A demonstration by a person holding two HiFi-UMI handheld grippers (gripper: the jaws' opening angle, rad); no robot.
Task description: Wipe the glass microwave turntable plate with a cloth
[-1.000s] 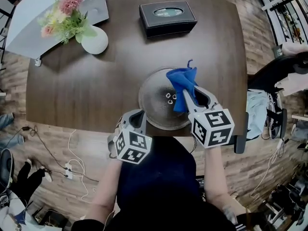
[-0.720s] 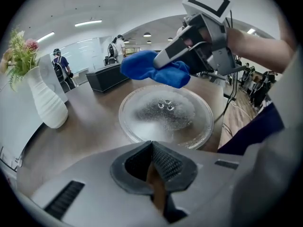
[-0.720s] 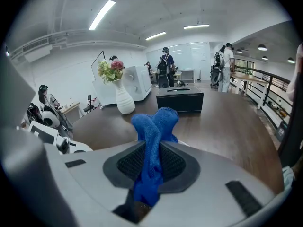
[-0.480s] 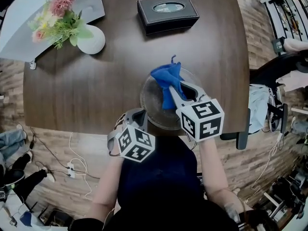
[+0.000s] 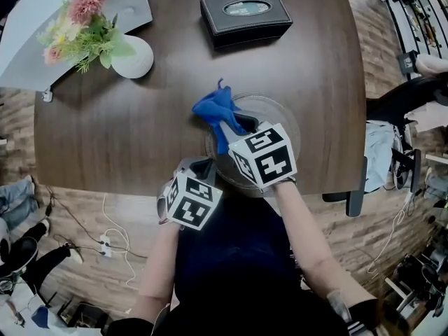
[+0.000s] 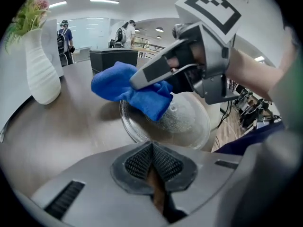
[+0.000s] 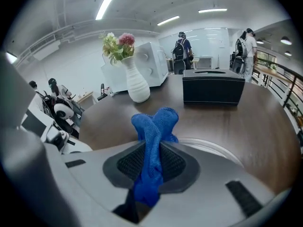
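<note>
The glass plate (image 5: 280, 121) sits on the tabletop (image 5: 126, 131) near its 6 o'clock edge, right in front of the person. The right tongs (image 5: 225, 126) are clamped on the blue cloth (image 5: 212, 107), and the bunched end hangs over the plate's rim at roughly 10 o'clock. The left tongs (image 5: 203, 168) are pinched closed with nothing in them, parked by the plate's 7 o'clock side; I can't tell if they touch it.

If it were me, I'd tip the right tongs lower so the cloth meets the glass, not the hard tips. Then I'd drag from 10 toward 4 o'clock in overlapping passes. Glass on smooth wood probably skids, so I'd brace the rim with the left tongs first. Light pressure, no jabbing.
</note>
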